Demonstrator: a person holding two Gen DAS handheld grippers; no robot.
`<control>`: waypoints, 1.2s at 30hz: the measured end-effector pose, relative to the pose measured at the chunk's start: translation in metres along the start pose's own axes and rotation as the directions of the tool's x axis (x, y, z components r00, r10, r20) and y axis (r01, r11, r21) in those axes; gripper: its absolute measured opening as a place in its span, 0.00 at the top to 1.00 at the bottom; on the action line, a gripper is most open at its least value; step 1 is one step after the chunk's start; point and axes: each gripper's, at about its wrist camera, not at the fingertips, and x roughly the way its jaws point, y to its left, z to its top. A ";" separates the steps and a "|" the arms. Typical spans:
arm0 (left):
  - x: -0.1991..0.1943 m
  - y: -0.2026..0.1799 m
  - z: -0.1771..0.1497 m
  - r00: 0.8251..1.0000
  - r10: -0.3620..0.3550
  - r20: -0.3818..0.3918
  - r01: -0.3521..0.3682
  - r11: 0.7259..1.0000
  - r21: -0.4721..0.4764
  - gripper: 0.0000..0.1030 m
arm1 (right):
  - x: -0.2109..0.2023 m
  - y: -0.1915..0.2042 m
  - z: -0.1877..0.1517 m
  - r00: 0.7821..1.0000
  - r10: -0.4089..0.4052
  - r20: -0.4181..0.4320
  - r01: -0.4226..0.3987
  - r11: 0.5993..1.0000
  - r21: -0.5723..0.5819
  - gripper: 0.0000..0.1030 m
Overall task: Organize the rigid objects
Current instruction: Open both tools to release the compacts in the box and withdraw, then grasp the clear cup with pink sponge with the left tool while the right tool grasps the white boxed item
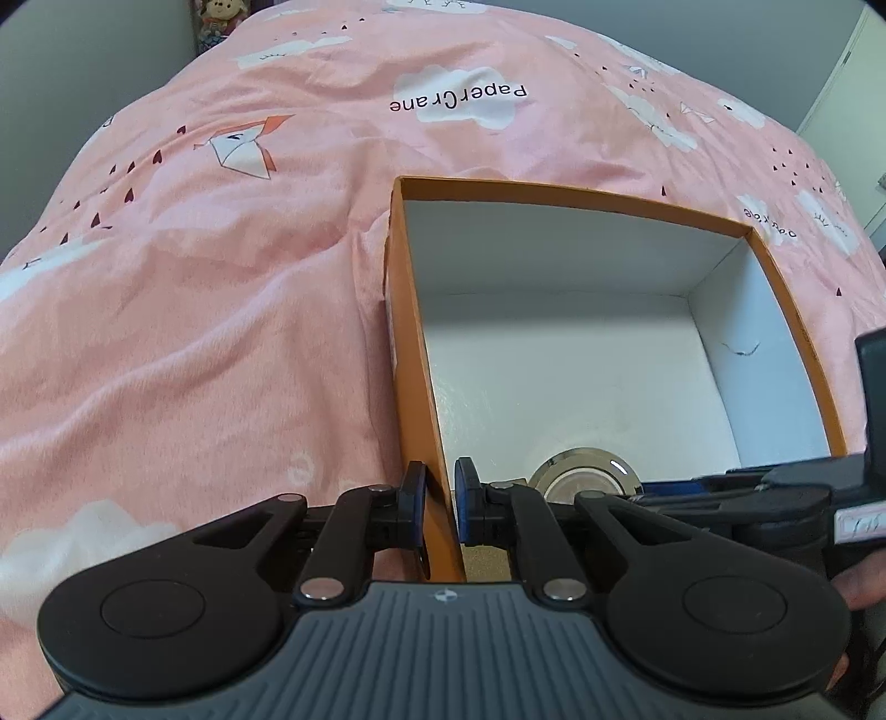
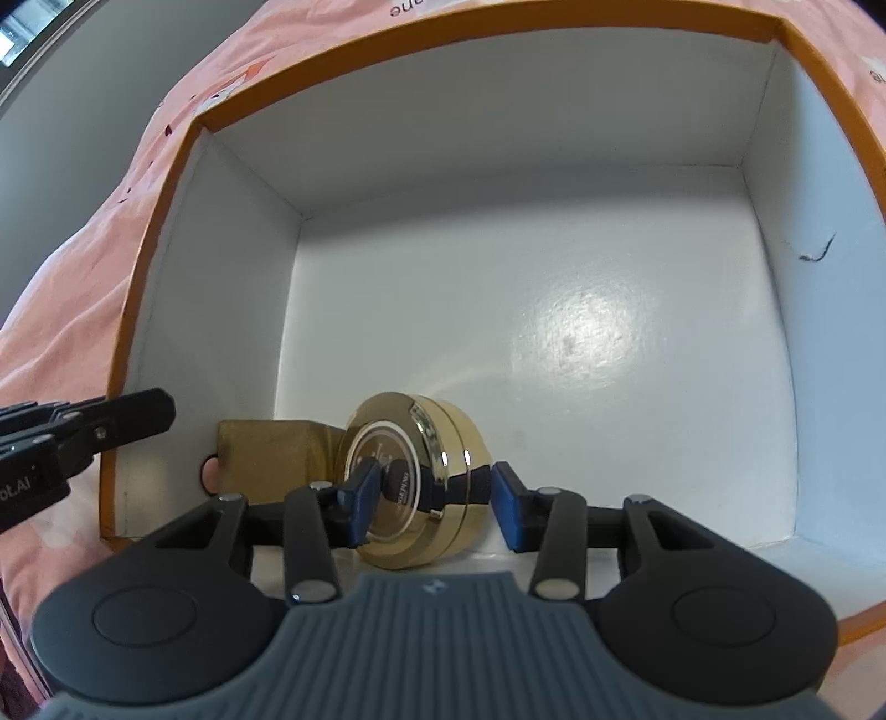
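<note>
An orange box with a white inside [image 1: 426, 387] [image 2: 166, 238] lies on a pink bedspread. My left gripper [image 1: 440, 509] is shut on the box's left wall, one pad on each side. A round gold tin [image 2: 426, 487] stands tilted on its edge in the box's near left corner, leaning against a gold block [image 2: 266, 459]; its shiny top shows in the left wrist view [image 1: 584, 476]. My right gripper [image 2: 434, 504] is inside the box with its jaws open around the tin, the right pad apart from it.
The pink bedspread [image 1: 194, 304] with cloud prints surrounds the box. A doll [image 1: 221, 16] sits at the far end of the bed. The right gripper's body [image 1: 775, 498] reaches into the box from the right. The box floor [image 2: 554, 332] beyond the tin is bare white.
</note>
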 end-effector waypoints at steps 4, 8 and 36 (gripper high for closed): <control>0.004 0.000 0.006 1.000 0.003 -0.005 -0.003 1.000 0.011 0.89 | 0.006 0.005 0.001 1.000 -0.020 -0.006 0.020 1.000 0.002 0.52; 0.003 -0.008 0.006 0.999 0.035 -0.002 -0.034 0.997 0.064 0.89 | 0.009 0.011 0.003 0.999 -0.046 -0.011 0.045 0.999 -0.016 0.50; -0.072 -0.009 -0.096 0.985 -0.139 0.097 0.127 0.984 0.127 0.60 | -0.128 0.017 -0.114 0.946 0.079 0.313 -0.064 0.996 -0.059 0.38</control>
